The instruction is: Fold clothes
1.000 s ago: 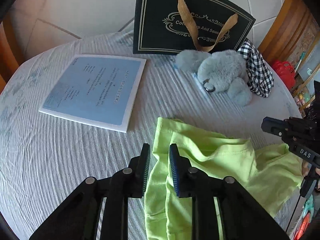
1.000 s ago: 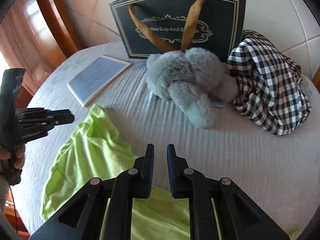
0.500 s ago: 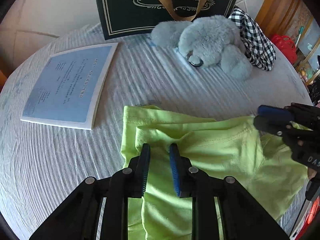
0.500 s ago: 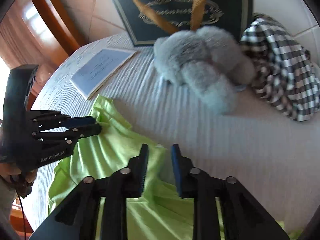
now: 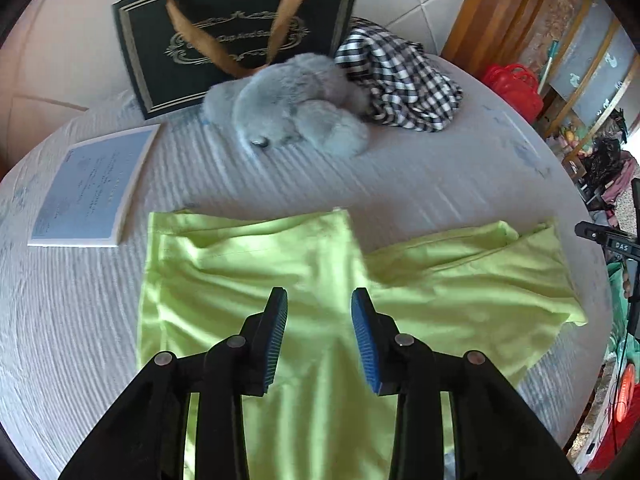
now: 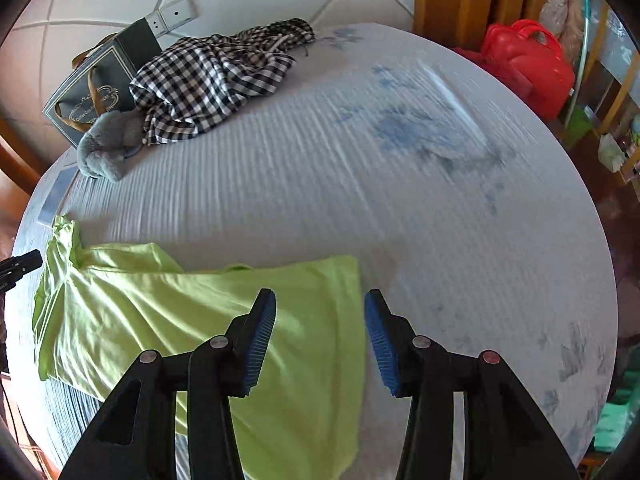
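A lime green garment (image 5: 248, 268) lies spread on the round table with its left part folded over; it also shows in the right wrist view (image 6: 160, 304). My left gripper (image 5: 319, 300) is open and empty just above the garment's middle. My right gripper (image 6: 319, 304) is open and empty above the garment's right edge. The right gripper's tip (image 5: 600, 236) shows at the right edge of the left wrist view, and the left gripper's tip (image 6: 20, 264) at the left edge of the right wrist view.
A dark gift bag (image 5: 236, 36), a grey plush toy (image 5: 296, 108) and a black-and-white checked cloth (image 5: 400, 80) sit at the table's far side. A blue booklet (image 5: 92, 192) lies at left. A red bag (image 6: 528, 60) stands beyond the table.
Both grippers were shut on the green garment and have opened, letting it go. Both have pulled back and swung right; the garment now lies flatter and more spread out.
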`<state>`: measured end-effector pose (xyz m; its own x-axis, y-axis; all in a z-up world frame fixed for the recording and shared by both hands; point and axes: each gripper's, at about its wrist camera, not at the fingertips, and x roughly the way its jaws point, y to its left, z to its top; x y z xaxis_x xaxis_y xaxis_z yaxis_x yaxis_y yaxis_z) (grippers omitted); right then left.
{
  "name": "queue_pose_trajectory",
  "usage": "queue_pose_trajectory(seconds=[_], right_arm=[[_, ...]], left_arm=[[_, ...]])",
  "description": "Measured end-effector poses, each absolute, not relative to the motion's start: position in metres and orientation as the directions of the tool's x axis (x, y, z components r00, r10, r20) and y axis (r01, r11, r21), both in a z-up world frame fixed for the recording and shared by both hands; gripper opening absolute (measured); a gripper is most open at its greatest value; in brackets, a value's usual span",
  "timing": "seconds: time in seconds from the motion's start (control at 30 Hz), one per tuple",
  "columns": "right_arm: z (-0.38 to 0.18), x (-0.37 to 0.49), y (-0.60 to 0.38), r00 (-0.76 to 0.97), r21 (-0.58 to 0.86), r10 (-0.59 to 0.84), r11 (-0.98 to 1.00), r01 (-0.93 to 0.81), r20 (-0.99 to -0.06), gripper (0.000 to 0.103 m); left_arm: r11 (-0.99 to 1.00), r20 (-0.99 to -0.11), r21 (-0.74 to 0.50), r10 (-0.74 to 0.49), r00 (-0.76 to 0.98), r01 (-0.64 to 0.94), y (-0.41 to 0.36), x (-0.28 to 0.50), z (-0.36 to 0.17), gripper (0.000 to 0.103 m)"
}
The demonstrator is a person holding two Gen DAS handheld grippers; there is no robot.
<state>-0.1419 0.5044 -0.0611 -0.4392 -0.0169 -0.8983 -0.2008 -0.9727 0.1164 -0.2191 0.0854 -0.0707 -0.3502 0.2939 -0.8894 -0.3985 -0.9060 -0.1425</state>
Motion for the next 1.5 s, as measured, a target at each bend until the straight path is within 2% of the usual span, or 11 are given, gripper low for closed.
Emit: queue_pose_trajectory(seconds=[0.2,0.3,0.37,0.4,0.47,0.5,0.53,0.77,1.07,1.13,1.5], right_arm=[[-0.08,-0.148,0.522,-0.438,0.119,-0.08,-0.991,-0.064,-0.896,0.046],[-0.089,-0.161,0.519,-0.434,0.125,-0.121,-0.992,0.02,-0.893,0.075],[-0.098,-0.17,0.518,-0.42,0.134,-0.147,-0.989,0.06,-0.896,0.078],[-0.102,-0.174,0.517,-0.413,0.137,-0.158,-0.987,0.081,-0.897,0.075],[-0.104,-0.176,0.513,-0.418,0.114,-0.156,-0.986,0.124,-0.895,0.048],[-0.105,-0.177,0.511,-0.421,0.104,-0.156,-0.984,0.145,-0.894,0.017],[-0.103,-0.176,0.51,-0.418,0.117,-0.173,-0.981,0.157,-0.892,0.007],[-0.045,-0.117,0.498,-0.491,0.18,-0.297,-0.945,0.272,-0.819,0.005],[-0.054,-0.037,0.469,-0.261,0.244,-0.375,-0.873,0.423,-0.89,0.009],[-0.047,-0.044,0.484,-0.329,0.228,-0.352,-0.904,0.361,-0.876,0.029],[-0.068,-0.166,0.471,-0.416,0.174,-0.284,-0.943,0.284,-0.864,0.029]], left_arm=[[-0.86,-0.875,-0.193,0.369,-0.314,-0.473,0.191,-0.197,-0.07,0.037],[-0.869,-0.893,-0.173,0.337,-0.299,-0.464,0.228,-0.193,-0.082,0.037],[-0.88,-0.904,-0.174,0.321,-0.283,-0.443,0.241,-0.194,-0.092,0.037],[-0.887,-0.91,-0.173,0.31,-0.276,-0.429,0.244,-0.195,-0.096,0.037],[-0.898,-0.919,-0.166,0.291,-0.266,-0.408,0.244,-0.194,-0.102,0.037],[-0.903,-0.922,-0.157,0.279,-0.267,-0.401,0.243,-0.195,-0.104,0.037],[-0.907,-0.926,-0.147,0.267,-0.268,-0.394,0.242,-0.196,-0.105,0.037],[-0.913,-0.915,-0.135,0.264,-0.305,-0.386,0.229,-0.195,-0.09,0.037],[-0.881,-0.9,-0.124,0.294,-0.323,-0.456,0.243,-0.191,-0.069,0.037],[-0.877,-0.9,-0.123,0.296,-0.321,-0.464,0.25,-0.193,-0.069,0.037],[-0.882,-0.919,-0.11,0.266,-0.291,-0.459,0.261,-0.202,-0.089,0.037]])
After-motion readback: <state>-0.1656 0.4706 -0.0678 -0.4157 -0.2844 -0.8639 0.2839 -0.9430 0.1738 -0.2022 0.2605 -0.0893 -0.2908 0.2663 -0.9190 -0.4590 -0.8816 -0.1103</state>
